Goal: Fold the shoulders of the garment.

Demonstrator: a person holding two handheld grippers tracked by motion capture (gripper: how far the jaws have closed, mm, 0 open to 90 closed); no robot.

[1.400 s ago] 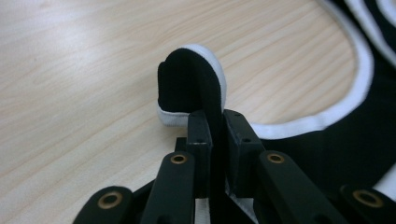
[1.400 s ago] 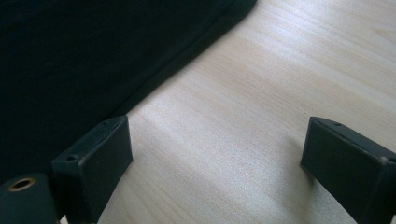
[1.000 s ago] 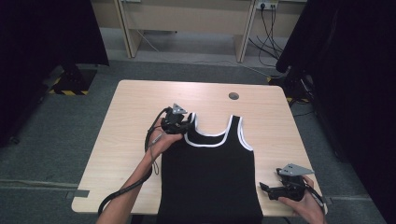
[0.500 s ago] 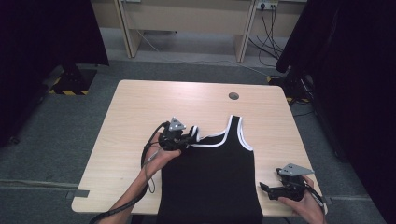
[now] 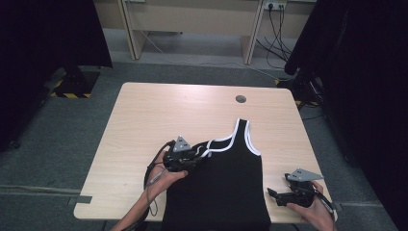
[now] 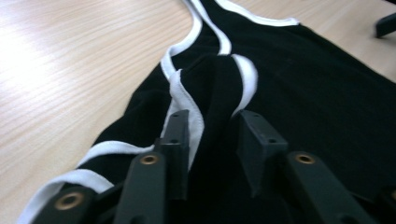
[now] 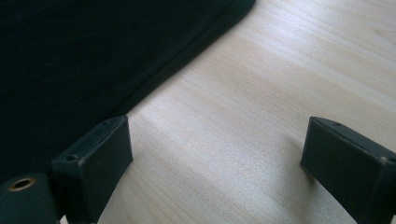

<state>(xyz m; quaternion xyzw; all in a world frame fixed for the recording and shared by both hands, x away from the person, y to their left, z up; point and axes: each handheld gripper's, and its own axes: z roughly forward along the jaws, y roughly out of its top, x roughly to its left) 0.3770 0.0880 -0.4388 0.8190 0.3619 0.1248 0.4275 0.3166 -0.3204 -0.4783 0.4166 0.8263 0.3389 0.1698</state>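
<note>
Folding looks to be underway: the left shoulder strap (image 6: 219, 88) of the black tank top (image 5: 226, 187) has been drawn back from near the table's (image 5: 144, 120) middle and laid over the garment's body. The left gripper's (image 6: 212, 135) jaws have just been opening, with the strap bunched between them, seemingly no longer pinched. The right gripper (image 5: 276, 195) is held spread wide beside the top's right edge. A release is probably being completed.
</note>
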